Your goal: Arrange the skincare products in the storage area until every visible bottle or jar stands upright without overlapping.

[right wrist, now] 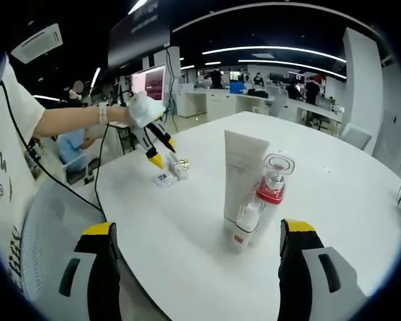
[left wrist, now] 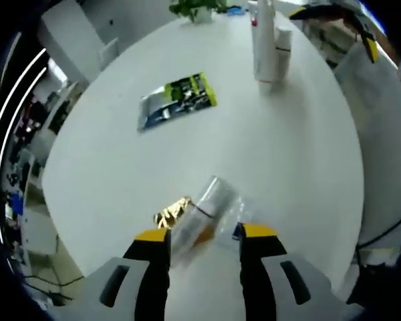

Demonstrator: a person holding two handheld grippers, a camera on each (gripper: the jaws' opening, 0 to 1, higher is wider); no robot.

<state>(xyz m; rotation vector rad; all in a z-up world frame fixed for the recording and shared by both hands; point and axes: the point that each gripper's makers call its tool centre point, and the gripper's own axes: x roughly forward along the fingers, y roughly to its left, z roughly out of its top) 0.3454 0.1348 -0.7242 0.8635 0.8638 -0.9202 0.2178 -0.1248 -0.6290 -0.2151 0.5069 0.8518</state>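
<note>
A clear bottle (left wrist: 199,219) with a gold cap (left wrist: 172,211) lies on its side on the white round table (left wrist: 287,167), blurred, partly inside crinkled clear wrap. My left gripper (left wrist: 206,234) is open and low over it, its yellow-tipped jaws on either side of the bottle. In the right gripper view a gloved hand holds this left gripper (right wrist: 162,152) over the lying bottle (right wrist: 179,167). A white tube (right wrist: 244,174), a clear-capped bottle with a red collar (right wrist: 274,184) and a small white bottle (right wrist: 244,227) stand upright close together. My right gripper (right wrist: 197,229) is open in front of them.
A green and silver sachet (left wrist: 177,100) lies flat mid-table. The upright tube and bottles (left wrist: 267,43) stand at the far side, with a potted plant (left wrist: 197,8) beyond. The person's arm (right wrist: 67,120) reaches over the table edge. Office desks and chairs surround the table.
</note>
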